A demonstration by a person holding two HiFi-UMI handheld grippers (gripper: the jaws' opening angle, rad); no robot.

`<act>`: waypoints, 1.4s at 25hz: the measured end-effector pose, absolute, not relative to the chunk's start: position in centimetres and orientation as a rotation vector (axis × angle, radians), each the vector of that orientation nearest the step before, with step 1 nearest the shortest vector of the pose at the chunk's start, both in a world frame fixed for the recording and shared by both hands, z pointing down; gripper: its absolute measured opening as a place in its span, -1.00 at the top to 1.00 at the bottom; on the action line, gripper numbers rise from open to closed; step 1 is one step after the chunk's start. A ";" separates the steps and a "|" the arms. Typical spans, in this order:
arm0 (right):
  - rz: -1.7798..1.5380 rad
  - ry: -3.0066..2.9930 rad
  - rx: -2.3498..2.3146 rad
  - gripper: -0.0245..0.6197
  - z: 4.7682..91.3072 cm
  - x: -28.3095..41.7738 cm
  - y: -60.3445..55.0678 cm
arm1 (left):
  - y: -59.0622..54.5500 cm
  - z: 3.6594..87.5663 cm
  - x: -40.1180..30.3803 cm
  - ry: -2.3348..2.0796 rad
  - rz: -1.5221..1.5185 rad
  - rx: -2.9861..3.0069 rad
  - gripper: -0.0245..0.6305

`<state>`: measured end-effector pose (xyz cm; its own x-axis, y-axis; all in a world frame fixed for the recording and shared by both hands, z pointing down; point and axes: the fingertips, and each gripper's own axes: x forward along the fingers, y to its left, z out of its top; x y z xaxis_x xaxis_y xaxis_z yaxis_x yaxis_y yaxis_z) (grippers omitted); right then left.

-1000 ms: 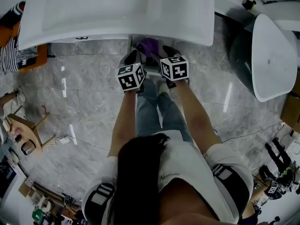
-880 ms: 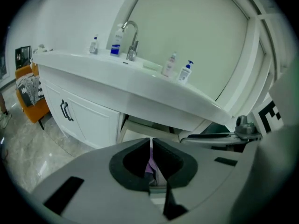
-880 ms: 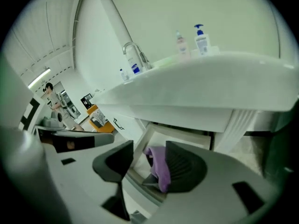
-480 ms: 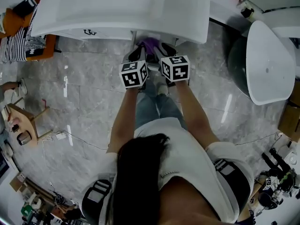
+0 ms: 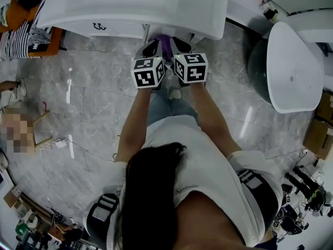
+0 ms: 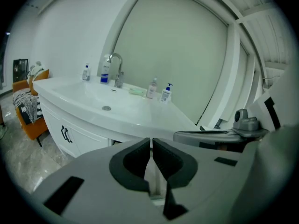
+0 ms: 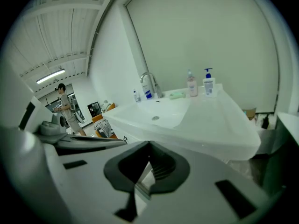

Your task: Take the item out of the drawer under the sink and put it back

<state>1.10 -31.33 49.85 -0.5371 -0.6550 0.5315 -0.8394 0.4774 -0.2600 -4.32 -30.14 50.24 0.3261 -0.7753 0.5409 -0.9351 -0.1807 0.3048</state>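
A person is seen from above, standing on a grey marbled floor (image 5: 88, 108) before a wide white ceramic sink (image 5: 156, 7). A gripper is held in each hand. The two are side by side, nearly touching, and both are aimed at the sink's front edge.

The left gripper (image 5: 151, 49) is shown in its own view with its jaws drawn together to a thin slit, and nothing is held between them. The jaws of the right gripper (image 5: 179, 46) have just been closing and are pressed together, with nothing caught between them.

A small purple item (image 5: 165, 41) is glimpsed just under the sink's front rim, where the drawer is expected, though the drawer itself cannot be made out. The item lies straight ahead of the grippers, between their tips and below them. Neither hand is clearly nearer. Most of the item is hidden by the rim, so its long axis cannot be told.

A chrome tap (image 6: 115, 69) and soap bottles (image 6: 166, 93) on the sink top are shown in both gripper views, but the item is not. It is judged that either gripper would have to be lowered and opened before a grasp.
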 end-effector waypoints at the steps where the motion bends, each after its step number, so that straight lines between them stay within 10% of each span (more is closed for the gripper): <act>1: 0.700 -2.370 1.257 0.88 49.6 1.2 -31.2 | -30.0 49.9 -4.2 -1.505 0.343 2.010 0.86; 35: 0.700 -2.362 1.221 0.88 49.9 0.9 -30.6 | -30.1 49.6 -5.1 -1.548 0.314 1.993 0.91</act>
<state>0.94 -30.57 49.86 -0.5446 -0.6369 0.5457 -0.8314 0.4958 -0.2509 -5.11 -30.07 49.58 0.2954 -0.8018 0.5195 -0.9408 -0.1496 0.3040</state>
